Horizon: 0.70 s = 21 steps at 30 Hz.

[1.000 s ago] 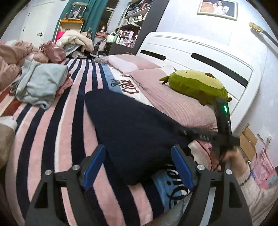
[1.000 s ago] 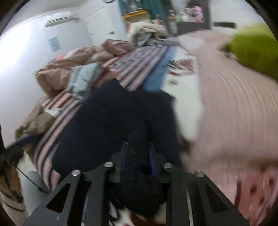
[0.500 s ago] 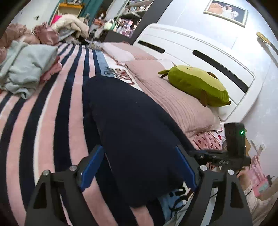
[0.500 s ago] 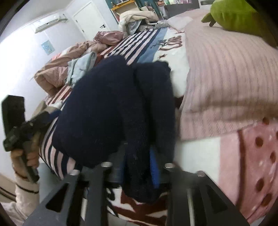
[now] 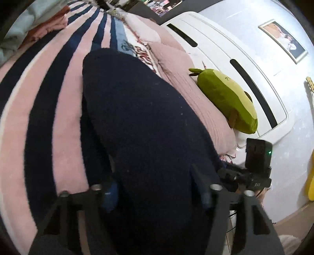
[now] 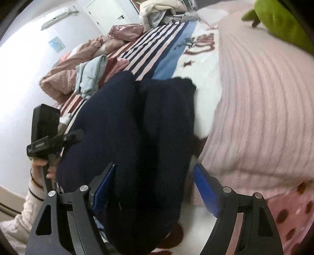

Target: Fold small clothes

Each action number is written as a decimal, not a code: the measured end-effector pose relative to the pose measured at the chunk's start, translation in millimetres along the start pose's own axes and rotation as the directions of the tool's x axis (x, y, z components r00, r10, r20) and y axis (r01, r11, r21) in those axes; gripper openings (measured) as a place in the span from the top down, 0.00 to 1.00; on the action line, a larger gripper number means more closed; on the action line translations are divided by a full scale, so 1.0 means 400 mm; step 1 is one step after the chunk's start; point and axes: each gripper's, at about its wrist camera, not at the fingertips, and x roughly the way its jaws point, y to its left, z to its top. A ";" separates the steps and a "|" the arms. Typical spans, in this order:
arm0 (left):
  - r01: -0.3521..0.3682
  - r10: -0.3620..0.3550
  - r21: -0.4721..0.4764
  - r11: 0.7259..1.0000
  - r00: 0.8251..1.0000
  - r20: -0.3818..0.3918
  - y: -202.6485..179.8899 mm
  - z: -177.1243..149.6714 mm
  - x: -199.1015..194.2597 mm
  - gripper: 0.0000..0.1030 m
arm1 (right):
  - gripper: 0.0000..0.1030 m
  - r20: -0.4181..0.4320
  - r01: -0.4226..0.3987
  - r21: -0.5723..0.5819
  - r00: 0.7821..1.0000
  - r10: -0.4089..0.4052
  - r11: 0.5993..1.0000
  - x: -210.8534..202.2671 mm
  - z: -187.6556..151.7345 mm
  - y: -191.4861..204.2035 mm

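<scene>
Bedroom. Bed with striped blanket (image 5: pixel 45 82), pink, navy, white bands. White headboard (image 5: pixel 225 58) with dark slots against pale wall. Framed picture (image 5: pixel 283 43) high on wall. Ribbed pink pillow (image 6: pixel 255 109) near headboard; green avocado plush (image 5: pixel 225 100) resting on it. Crumpled pinkish duvet (image 6: pixel 64 78) at far side of bed. White door (image 6: pixel 106 14), wall air conditioner (image 6: pixel 58 16). Dark shelving (image 5: pixel 157 5) at far end, cluttered.
</scene>
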 end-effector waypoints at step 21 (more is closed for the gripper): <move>-0.119 0.120 0.026 0.993 0.993 -0.016 0.007 -0.127 -0.271 0.59 | 0.27 -0.107 -0.259 -0.093 0.963 0.249 0.961 0.099 0.048 0.168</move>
